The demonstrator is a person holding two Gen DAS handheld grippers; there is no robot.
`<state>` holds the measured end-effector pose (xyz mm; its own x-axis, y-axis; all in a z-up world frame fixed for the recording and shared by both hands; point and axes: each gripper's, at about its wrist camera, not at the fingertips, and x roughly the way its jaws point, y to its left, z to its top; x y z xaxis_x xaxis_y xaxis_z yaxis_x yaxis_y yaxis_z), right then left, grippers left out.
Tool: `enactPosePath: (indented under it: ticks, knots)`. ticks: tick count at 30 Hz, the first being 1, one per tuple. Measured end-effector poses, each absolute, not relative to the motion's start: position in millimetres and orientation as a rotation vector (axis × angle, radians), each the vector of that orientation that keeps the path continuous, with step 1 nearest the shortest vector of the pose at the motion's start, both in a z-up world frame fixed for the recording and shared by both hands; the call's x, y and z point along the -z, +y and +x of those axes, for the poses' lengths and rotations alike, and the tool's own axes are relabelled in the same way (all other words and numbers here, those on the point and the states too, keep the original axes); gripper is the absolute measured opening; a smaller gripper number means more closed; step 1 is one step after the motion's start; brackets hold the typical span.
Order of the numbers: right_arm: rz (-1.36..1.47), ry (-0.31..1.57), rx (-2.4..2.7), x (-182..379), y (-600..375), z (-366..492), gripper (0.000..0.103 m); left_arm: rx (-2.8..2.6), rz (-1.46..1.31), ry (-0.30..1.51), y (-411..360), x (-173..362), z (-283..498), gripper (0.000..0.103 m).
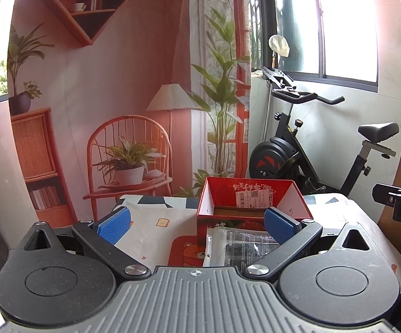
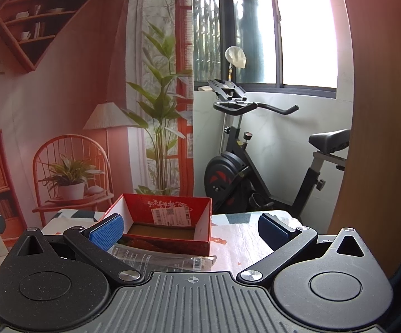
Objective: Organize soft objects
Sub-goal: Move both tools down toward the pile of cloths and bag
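An open red cardboard box (image 1: 253, 194) stands on the table with a white label on its inner far wall; it looks empty. It also shows in the right wrist view (image 2: 170, 238). A clear plastic bag with dark soft contents (image 1: 239, 245) lies flat in front of the box, and shows in the right wrist view (image 2: 170, 259) too. My left gripper (image 1: 197, 223) is open and empty, hovering over the bag. My right gripper (image 2: 190, 229) is open and empty, in front of the box and above the bag.
The table wears a cartoon-print cloth (image 1: 156, 230), also seen in the right wrist view (image 2: 245, 236). A printed room backdrop (image 1: 103, 97) hangs behind the table. An exercise bike (image 1: 311, 149) stands behind the table at right. A wooden panel (image 2: 372, 138) is at far right.
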<state>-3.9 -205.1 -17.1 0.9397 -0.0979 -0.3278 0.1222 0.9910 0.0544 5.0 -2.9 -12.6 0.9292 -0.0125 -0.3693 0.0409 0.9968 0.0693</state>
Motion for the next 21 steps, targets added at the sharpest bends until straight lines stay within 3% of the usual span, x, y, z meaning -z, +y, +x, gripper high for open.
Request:
enactPosePath:
  ticks: [6,13,21]
  knots:
    - [0.158,0.302,0.069,45,-215,3,0.103,-0.002,0.134,0.349,-8,31,12,0.103]
    - [0.16,0.285,0.048,102,-215,18,0.103,0.008,0.173,0.44,-6,77,40,0.103]
    - [0.153,0.462,0.0,167,-203,41,0.103,0.046,0.099,0.619,17,142,72,0.103]
